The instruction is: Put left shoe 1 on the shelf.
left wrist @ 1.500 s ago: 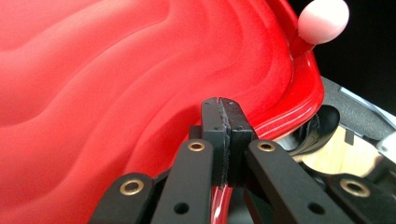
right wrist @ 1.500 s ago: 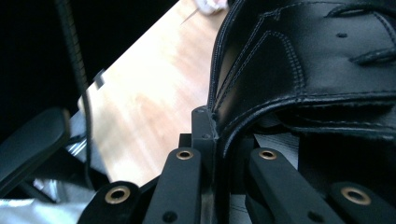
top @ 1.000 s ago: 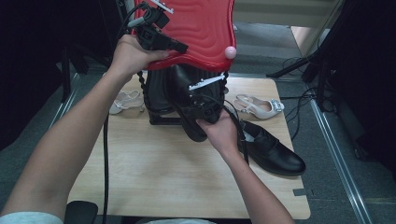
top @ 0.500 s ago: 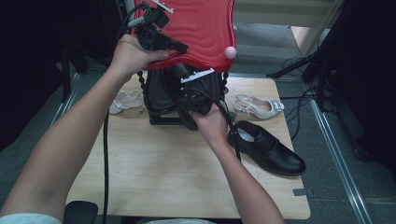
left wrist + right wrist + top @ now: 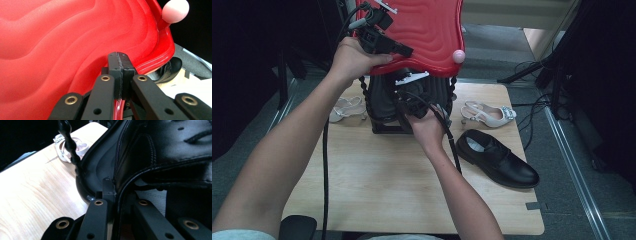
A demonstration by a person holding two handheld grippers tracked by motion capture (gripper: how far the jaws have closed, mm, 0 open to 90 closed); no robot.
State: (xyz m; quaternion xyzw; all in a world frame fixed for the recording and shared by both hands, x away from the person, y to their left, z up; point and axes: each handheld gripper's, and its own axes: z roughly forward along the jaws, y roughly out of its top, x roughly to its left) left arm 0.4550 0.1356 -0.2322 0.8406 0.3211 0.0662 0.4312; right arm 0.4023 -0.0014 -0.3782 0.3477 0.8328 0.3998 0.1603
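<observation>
We hold the red lid (image 5: 422, 35) raised w/ the left gripper (image 5: 379, 37); in the left gripper view its jaws sit clamped together on the lid's thin rim (image 5: 117, 110), pads meeting edge to edge. A pink knob (image 5: 175, 10) sticks out at the lid's far corner. Under the lid stands a black rack-type container (image 5: 384, 107) w/ beaded black side posts, near the back-centre of the wooden table (image 5: 362, 190). The right gripper (image 5: 414, 102) reaches into that container from the front; in the right gripper view its jaws pinch the stitched collar of a black leather shoe (image 5: 160, 152), the edge running between them. That shoe sits inside the container, close against its dark wall. The raised lid overhangs the opening and blocks most of the inside from the high view; the right hand (image 5: 427, 127) and its trailing cable cover the rest. Around the work: a second black shoe (image 5: 497, 157) lies on the table to the right of the container, well apart from it; a beige slingback heel (image 5: 489, 114) lies behind that shoe; another pale sandal (image 5: 344, 109) lies just left of the container, by a beaded post (image 5: 70, 145).
</observation>
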